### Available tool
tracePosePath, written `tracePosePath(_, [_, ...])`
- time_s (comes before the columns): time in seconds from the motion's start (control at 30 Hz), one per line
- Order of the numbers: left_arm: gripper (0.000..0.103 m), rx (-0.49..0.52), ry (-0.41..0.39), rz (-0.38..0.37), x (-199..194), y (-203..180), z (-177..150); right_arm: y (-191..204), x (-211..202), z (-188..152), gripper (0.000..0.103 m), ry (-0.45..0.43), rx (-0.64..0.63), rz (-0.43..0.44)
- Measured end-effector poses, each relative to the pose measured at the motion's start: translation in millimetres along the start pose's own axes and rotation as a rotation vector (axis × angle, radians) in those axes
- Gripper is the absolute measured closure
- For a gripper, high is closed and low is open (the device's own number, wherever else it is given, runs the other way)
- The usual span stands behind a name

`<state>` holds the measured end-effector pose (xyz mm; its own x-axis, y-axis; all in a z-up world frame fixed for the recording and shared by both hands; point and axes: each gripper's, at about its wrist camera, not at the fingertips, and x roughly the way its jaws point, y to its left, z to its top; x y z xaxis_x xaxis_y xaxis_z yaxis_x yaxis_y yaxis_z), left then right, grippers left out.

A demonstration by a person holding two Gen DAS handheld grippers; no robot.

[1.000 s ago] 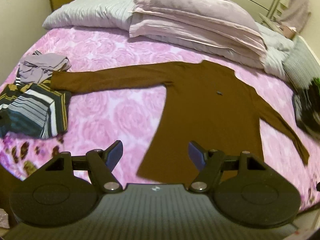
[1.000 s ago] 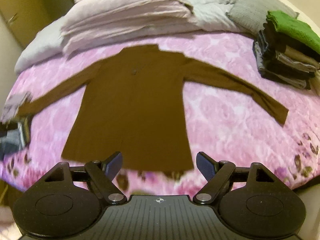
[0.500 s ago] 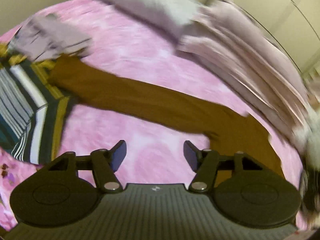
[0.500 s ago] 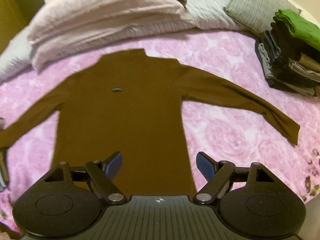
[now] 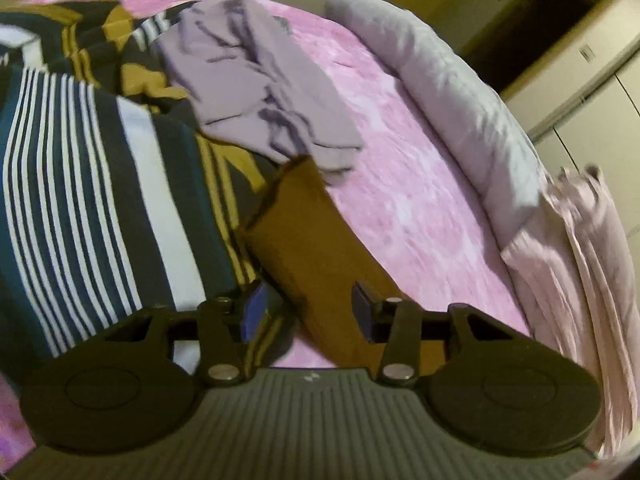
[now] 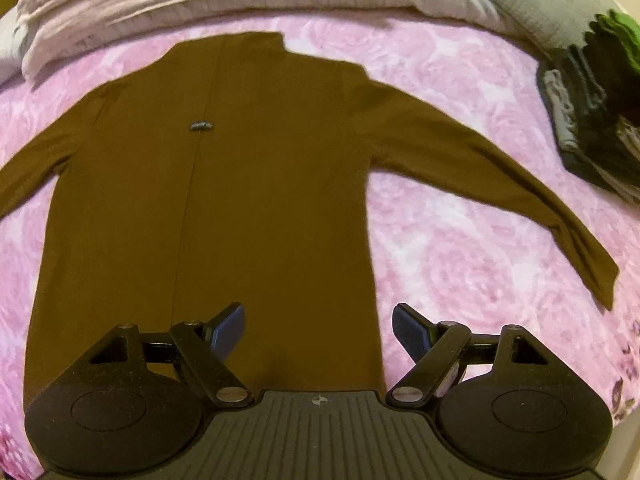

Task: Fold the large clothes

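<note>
A brown long-sleeved top [image 6: 224,184] lies flat on the pink flowered bedspread [image 6: 460,248], both sleeves spread out. My right gripper [image 6: 318,328] hangs open over the lower right part of its body, near the hem. In the left wrist view the end of the top's left sleeve [image 5: 308,240] runs between the fingers of my left gripper [image 5: 308,312], which is open and straddles the sleeve just behind the cuff.
A striped garment [image 5: 92,208] and a crumpled lilac cloth [image 5: 256,92] lie beside the sleeve cuff. Grey and pink pillows [image 5: 452,92] line the head of the bed. A stack of folded clothes [image 6: 596,112] sits at the right edge.
My left gripper swung left and dropped down onto the sleeve end; its fingers have narrowed a little. My right gripper moved in closer over the top's body.
</note>
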<state>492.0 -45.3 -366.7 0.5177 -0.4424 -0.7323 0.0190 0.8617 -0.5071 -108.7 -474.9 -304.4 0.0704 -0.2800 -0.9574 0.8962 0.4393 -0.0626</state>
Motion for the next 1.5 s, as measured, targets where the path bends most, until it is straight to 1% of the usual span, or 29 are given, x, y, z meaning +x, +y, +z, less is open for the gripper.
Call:
tracePosePath(0.07, [0.069,-0.045,-0.018,0.008,8.0,8.4,1.6,3.7,5.9,2.5,0.025,-0.001,-0.029,0.008])
tracePosePath(0.17, [0.08,-0.099,-0.042,0.009,14.8,14.3,3.5,7.7,14.3,6.0,0.025,-0.004,-0.067,0.003])
tracePosePath(0.23, [0.099,-0.107,-0.046,0.023,17.7,12.6,5.4,5.8,19.4,8.3,0.025,-0.01,-0.07,0.007])
tracePosePath(0.3, [0.1,-0.099,-0.057,0.024,14.8,6.5,5.7,1.8,21.1,9.9,0.025,-0.02,-0.057,0.017])
tracePosePath(0.37, [0.101,-0.067,-0.084,0.021,7.0,-7.5,4.3,-4.2,21.1,10.4,0.025,-0.029,-0.04,0.027])
tracePosePath(0.43, [0.101,0.008,-0.122,0.001,-5.8,-33.3,0.6,-12.4,21.2,9.6,0.025,-0.033,-0.023,0.032])
tracePosePath(0.5, [0.101,0.119,-0.145,-0.036,-18.8,-70.6,-6.4,-21.5,20.7,8.3,0.025,-0.038,-0.004,0.036])
tracePosePath(0.57, [0.101,0.245,-0.161,-0.107,-33.0,-116.4,-20.5,-32.7,20.4,7.1,0.025,-0.044,0.021,0.038])
tracePosePath(0.67, [0.101,0.434,-0.17,-0.253,-52.6,-194.0,-60.2,-54.4,20.7,4.5,0.025,-0.051,0.069,0.042])
tracePosePath(0.73, [0.101,0.516,-0.145,-0.382,-66.1,-244.0,-97.8,-70.5,21.3,3.5,0.025,-0.056,0.106,0.04])
tracePosePath(0.8, [0.101,0.577,-0.113,-0.52,-81.2,-288.4,-142.1,-86.9,21.0,2.6,0.025,-0.06,0.136,0.036])
tracePosePath(0.87, [0.101,0.621,-0.049,-0.665,-93.9,-327.8,-191.0,-103.4,19.7,1.9,0.025,-0.069,0.156,0.03])
tracePosePath(0.9, [0.101,0.652,-0.022,-0.735,-99.7,-347.8,-221.7,-112.2,19.7,1.7,0.025,-0.075,0.167,0.023])
tracePosePath(0.93, [0.1,0.675,0.0,-0.777,-101.9,-361.5,-245.8,-118.6,19.2,1.5,0.025,-0.08,0.174,0.018])
tracePosePath(0.97, [0.099,0.685,0.047,-0.824,-101.3,-375.0,-272.4,-127.3,20.3,1.7,0.025,-0.082,0.183,0.011])
tracePosePath(1.0, [0.088,0.688,0.12,-0.86,-95.1,-387.1,-299.8,-135.2,21.7,2.2,0.025,-0.085,0.193,0.007])
tracePosePath(1.03, [0.082,0.715,0.179,-0.859,-86.3,-395.8,-328.0,-141.6,23.1,1.8,0.025,-0.087,0.201,0.005])
tracePosePath(1.1, [0.082,0.796,0.267,-0.782,-66.8,-399.7,-374.3,-151.9,27.0,2.7,0.025,-0.088,0.209,0.006])
tracePosePath(1.13, [0.082,0.829,0.315,-0.731,-55.3,-393.8,-390.3,-155.8,28.8,3.5,0.025,-0.091,0.208,0.013])
tracePosePath(1.17, [0.082,0.847,0.347,-0.682,-45.9,-382.8,-399.3,-159.3,31.2,4.3,0.025,-0.098,0.205,0.022])
tracePosePath(1.2, [0.082,0.855,0.36,-0.64,-41.3,-370.4,-403.6,-161.7,33.1,5.7,0.026,-0.112,0.204,0.035])
tracePosePath(1.27, [0.082,0.868,0.353,-0.545,-30.8,-341.6,-396.2,-160.5,39.9,10.0,0.026,-0.148,0.216,0.075])
tracePosePath(1.3, [0.082,0.877,0.342,-0.501,-25.3,-330.4,-387.3,-159.4,44.6,14.6,0.026,-0.17,0.228,0.116])
tracePosePath(1.33, [0.082,0.887,0.327,-0.45,-20.1,-318.0,-375.3,-156.9,49.7,19.7,0.029,-0.204,0.244,0.17])
tracePosePath(1.37, [0.081,0.894,0.309,-0.406,-15.9,-305.7,-362.6,-153.7,55.4,26.2,0.035,-0.231,0.262,0.223])
tracePosePath(1.43, [0.08,0.898,0.259,-0.321,-7.3,-286.3,-334.4,-142.1,71.5,43.2,0.042,-0.268,0.293,0.36])
tracePosePath(1.5, [0.079,0.883,0.218,-0.256,0.7,-271.2,-309.2,-127.9,90.9,59.4,0.043,-0.298,0.341,0.488])
